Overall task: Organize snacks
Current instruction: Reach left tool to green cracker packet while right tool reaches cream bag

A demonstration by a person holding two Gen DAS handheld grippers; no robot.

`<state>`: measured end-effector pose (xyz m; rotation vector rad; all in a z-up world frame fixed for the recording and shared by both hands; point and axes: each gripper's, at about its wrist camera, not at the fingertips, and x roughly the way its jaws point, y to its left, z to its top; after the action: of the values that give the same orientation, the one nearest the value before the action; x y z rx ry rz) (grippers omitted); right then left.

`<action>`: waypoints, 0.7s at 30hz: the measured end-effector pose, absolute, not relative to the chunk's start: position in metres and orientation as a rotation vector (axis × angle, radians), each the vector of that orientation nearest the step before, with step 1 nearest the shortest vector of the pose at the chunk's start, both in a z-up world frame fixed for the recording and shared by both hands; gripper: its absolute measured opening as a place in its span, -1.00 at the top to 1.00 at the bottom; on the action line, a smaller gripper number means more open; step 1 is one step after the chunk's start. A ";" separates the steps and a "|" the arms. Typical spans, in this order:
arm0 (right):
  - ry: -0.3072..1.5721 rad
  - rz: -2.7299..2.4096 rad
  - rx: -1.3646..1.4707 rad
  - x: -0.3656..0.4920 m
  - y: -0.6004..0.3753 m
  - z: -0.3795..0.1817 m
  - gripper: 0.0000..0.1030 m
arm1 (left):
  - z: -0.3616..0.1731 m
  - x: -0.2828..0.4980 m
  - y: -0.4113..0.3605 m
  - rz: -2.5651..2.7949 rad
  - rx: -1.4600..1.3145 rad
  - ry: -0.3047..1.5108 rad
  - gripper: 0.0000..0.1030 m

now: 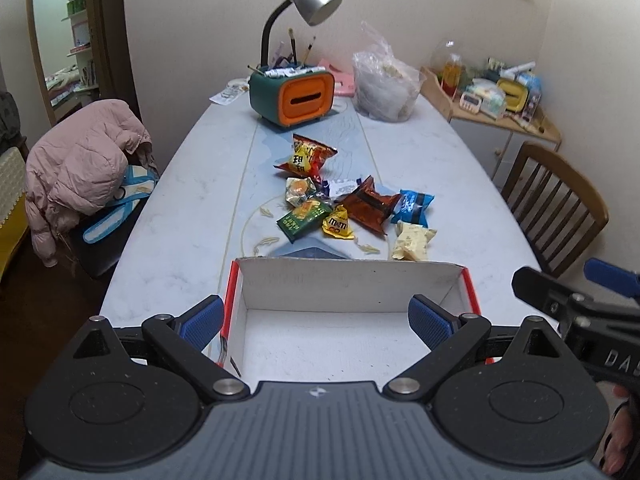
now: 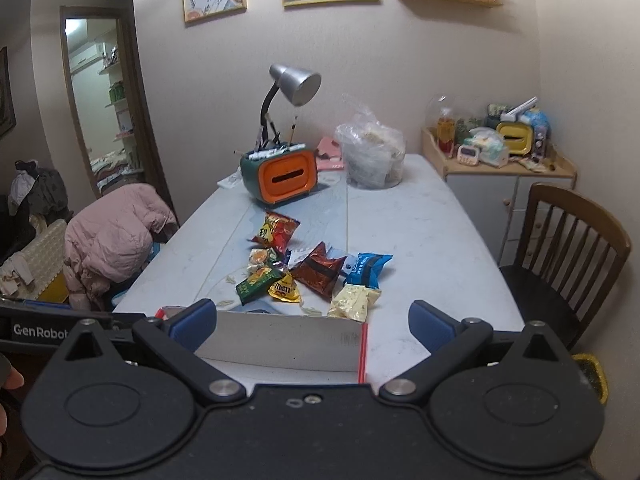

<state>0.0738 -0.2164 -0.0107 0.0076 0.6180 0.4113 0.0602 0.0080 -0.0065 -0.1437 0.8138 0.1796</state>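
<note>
Several snack packets lie in a loose pile mid-table: a red-and-yellow chip bag (image 1: 306, 156) (image 2: 276, 231), a dark red packet (image 1: 368, 206) (image 2: 318, 271), a blue packet (image 1: 414, 207) (image 2: 366, 269), a pale yellow packet (image 1: 412, 241) (image 2: 354, 301), a yellow M&M's bag (image 1: 338, 224) (image 2: 285, 289) and a green packet (image 1: 302, 219) (image 2: 254, 283). An empty white cardboard box (image 1: 348, 280) (image 2: 280, 340) with red edges sits at the near table edge. My left gripper (image 1: 316, 320) hangs open over the box. My right gripper (image 2: 312, 326) is open at the box's right wall, holding nothing.
At the far end of the table (image 1: 440, 168) stand an orange-and-teal desk organiser with a lamp (image 1: 292, 94) and a clear plastic bag (image 1: 384, 84). A chair draped with a pink jacket (image 1: 80, 168) is on the left, a wooden chair (image 1: 556, 208) on the right, a cluttered side cabinet (image 2: 504, 160) beyond.
</note>
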 end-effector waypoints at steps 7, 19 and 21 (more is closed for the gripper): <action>0.714 0.458 0.019 0.132 -0.221 -0.004 -0.99 | 0.010 0.105 0.022 0.172 -0.134 0.845 -0.93; 0.892 0.470 -0.012 0.244 -0.205 -0.002 -0.93 | 0.028 0.222 0.046 0.079 -0.104 0.947 -0.93; 0.927 0.451 -0.007 0.261 -0.202 -0.008 -0.89 | 0.022 0.242 0.052 0.061 -0.106 0.971 -0.92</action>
<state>0.2608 -0.2020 -0.0083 -0.0070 0.9272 0.4511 0.2418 0.0517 0.0219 -0.1060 0.9714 0.0607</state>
